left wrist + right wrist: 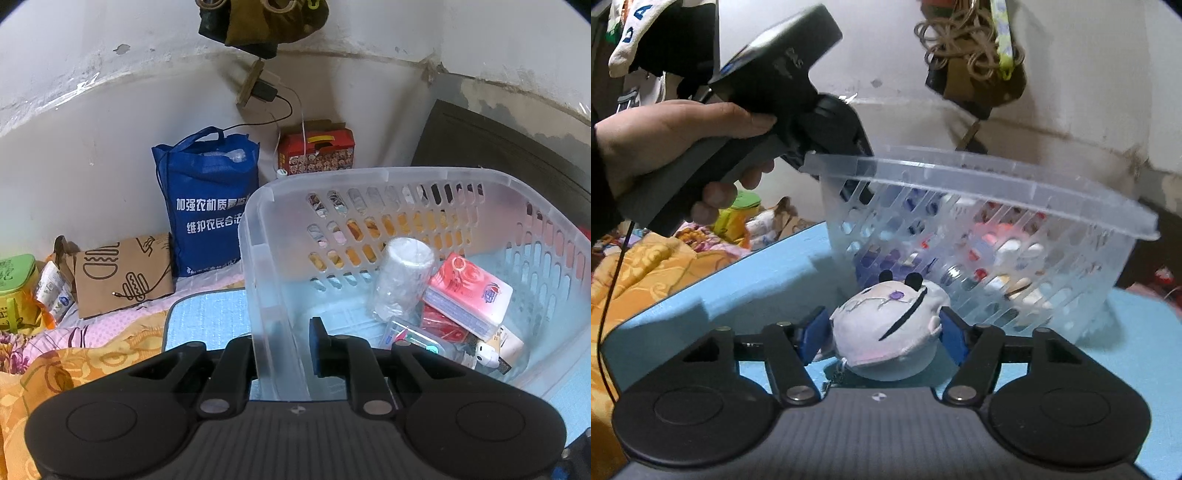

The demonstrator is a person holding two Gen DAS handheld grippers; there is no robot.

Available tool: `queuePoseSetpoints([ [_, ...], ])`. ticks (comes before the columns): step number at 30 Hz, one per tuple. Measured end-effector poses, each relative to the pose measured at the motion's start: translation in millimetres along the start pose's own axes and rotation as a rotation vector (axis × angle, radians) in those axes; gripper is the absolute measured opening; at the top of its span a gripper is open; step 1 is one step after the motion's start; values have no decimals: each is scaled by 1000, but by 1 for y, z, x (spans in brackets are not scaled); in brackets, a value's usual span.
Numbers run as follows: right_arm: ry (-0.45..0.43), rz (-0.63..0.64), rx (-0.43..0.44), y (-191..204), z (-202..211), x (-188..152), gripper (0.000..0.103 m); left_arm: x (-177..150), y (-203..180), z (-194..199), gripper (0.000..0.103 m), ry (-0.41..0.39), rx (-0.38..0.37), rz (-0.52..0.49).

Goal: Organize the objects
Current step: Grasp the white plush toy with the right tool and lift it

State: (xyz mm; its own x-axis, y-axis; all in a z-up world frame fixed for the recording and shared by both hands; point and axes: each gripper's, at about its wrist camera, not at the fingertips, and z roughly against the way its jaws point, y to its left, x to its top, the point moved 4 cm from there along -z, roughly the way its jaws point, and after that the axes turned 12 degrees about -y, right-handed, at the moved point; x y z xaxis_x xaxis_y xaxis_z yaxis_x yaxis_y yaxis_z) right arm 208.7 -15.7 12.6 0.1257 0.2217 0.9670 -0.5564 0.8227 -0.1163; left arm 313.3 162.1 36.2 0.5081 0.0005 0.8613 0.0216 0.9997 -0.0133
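Observation:
A clear plastic basket stands tilted on a light blue mat. My left gripper is shut on the basket's near wall, one finger inside and one outside. Inside lie a clear cup, a red and white tissue pack and several small items. In the right wrist view the basket is lifted on one side. My right gripper is shut on a white plush toy with black ears, just above the mat, in front of the basket.
A blue tote bag, a brown paper bag, a green box and a red box stand along the wall. Orange and pink bedding lies left of the mat. A dark bag hangs on the wall.

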Motion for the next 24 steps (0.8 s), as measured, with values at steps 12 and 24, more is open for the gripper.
queuePoseSetpoints([
  [12, -80, -34, -29, -25, 40, 25, 66, 2, -2, -2, 19, 2, 10, -3],
  [24, -247, 6, -151, -70, 55, 118, 66, 2, 1, -2, 19, 8, 8, 1],
])
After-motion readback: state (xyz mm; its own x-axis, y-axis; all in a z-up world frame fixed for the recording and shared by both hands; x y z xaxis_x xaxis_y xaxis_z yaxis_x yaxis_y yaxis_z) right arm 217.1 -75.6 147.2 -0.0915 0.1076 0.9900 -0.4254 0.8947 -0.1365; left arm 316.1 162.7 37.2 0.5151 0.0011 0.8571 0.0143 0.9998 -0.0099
